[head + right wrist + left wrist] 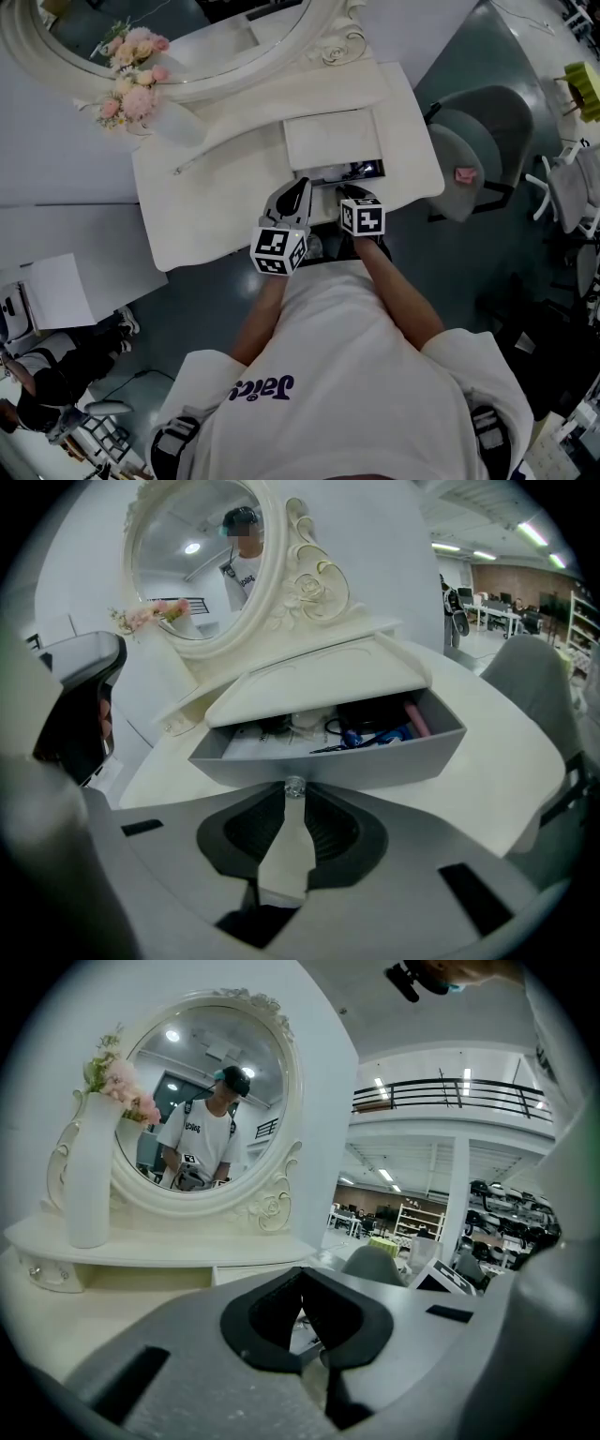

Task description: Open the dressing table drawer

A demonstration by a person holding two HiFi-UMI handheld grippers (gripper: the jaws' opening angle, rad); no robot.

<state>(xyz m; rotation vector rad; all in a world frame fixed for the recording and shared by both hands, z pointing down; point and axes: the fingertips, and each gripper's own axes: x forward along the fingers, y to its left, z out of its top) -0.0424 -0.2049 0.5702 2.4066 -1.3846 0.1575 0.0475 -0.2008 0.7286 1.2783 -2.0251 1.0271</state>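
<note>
Keep right gripper pinched on knob at the tips. Draw drawer straight back, no twisting. Hold left gripper, jaws pressed together and empty, aside.

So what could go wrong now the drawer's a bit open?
1. The right gripper pinches only the small knob, so it might slip off if pulled hard.
2. The drawer holds loose bits. Pulled too far, it could drop out and spill them.
3. A jerk might wobble the tall vase.
</note>
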